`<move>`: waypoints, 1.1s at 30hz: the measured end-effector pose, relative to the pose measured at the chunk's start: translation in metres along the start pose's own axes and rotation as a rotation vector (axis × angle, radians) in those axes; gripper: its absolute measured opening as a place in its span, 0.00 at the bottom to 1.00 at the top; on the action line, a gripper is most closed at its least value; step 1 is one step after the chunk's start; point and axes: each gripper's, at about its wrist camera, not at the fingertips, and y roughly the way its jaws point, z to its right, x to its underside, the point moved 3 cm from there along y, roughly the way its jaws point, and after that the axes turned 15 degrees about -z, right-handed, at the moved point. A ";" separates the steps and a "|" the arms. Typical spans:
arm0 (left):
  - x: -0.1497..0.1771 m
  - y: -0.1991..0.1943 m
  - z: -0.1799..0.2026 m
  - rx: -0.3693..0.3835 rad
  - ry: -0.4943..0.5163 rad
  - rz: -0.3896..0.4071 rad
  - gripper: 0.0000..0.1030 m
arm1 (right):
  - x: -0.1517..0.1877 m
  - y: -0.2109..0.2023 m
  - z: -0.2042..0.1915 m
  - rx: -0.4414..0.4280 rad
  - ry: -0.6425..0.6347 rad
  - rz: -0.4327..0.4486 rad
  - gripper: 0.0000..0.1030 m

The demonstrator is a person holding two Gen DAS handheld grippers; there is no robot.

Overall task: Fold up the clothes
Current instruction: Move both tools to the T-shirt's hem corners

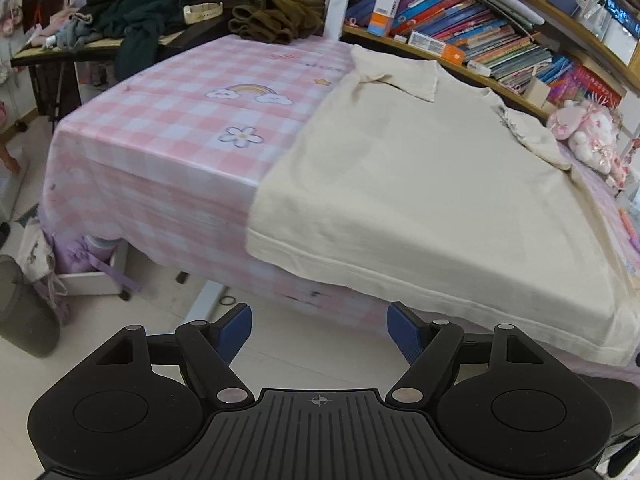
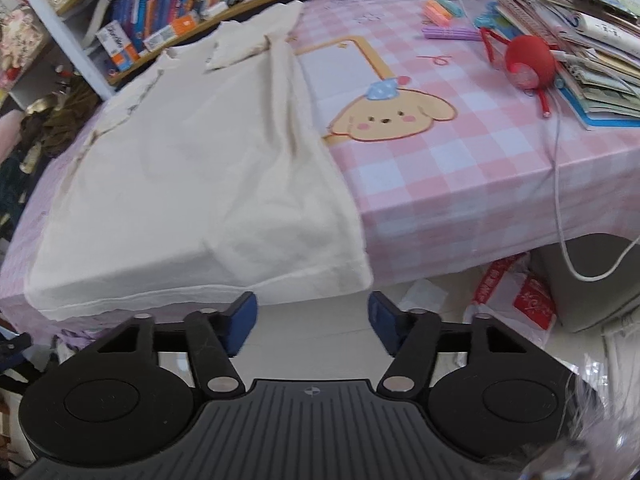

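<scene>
Cluttered bookshelves [image 1: 480,36] line the wall beyond both my tongs, behind a table under a pink-and-white checked plastic cloth [image 1: 168,120] printed with rainbows and flowers. On it, straight ahead of me, lies the cream cotton short-sleeved shirt [image 1: 400,184], spread flat with both sleeves already turned in over the body, its collar end far from me and its hem [image 2: 192,294] hanging just over the near table edge. I judge it light, soft and limp: it will sag and crease wherever it is not supported, and it may slide on the slick cloth. The doubled hem is the firmest place to pinch, one corner for each hand. My left tongs [image 1: 319,330] hang below and to the left of the hem, jaws apart and empty. My right tongs [image 2: 313,322] sit just below the hem's right corner, jaws likewise apart, nothing between them.
</scene>
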 end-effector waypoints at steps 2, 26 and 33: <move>-0.005 0.002 -0.007 -0.001 -0.004 -0.001 0.74 | -0.005 0.003 0.003 0.012 -0.005 0.001 0.52; -0.088 0.067 -0.046 0.022 0.287 -0.133 0.43 | -0.054 0.040 0.004 0.037 -0.107 -0.138 0.44; -0.094 0.073 -0.059 0.121 0.284 -0.165 0.43 | -0.057 0.048 0.005 -0.002 -0.120 -0.170 0.44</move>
